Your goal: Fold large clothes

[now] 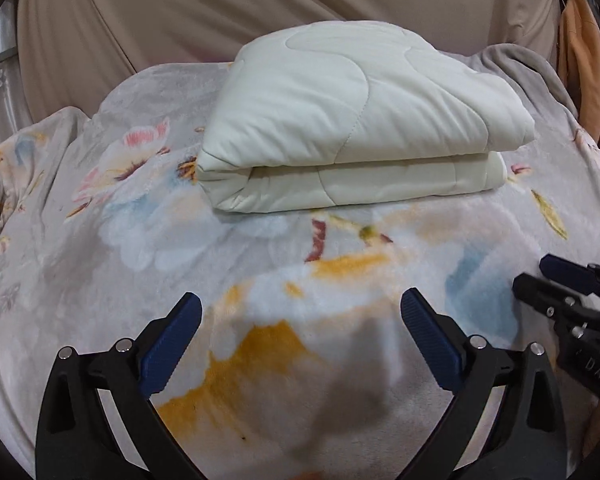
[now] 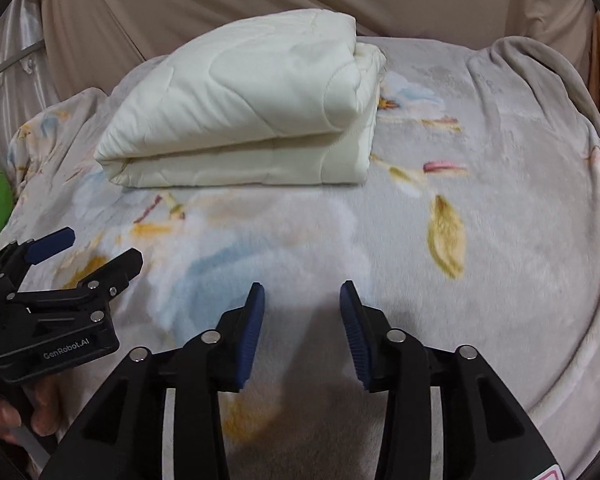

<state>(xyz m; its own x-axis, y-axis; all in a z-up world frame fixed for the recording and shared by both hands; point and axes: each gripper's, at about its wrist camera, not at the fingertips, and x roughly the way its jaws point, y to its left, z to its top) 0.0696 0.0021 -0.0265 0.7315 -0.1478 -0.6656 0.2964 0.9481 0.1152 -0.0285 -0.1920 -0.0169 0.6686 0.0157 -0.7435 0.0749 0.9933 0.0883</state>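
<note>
One folded quilt [image 1: 352, 120] on floral blanket [image 1: 260, 280], two empty gaping tongs [image 1: 302, 316] [image 2: 302, 300]

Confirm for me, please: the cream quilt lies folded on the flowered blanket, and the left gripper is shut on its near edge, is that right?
Not quite. The cream quilt does lie folded on the flowered blanket, but the left gripper is open and holds nothing, well short of the quilt. The left wrist view shows this.

Both wrist cameras look forward, low over the bed's [image 1: 100, 216] near edge; both share the folded quilt [image 1: 352, 120] at its far side.
</note>
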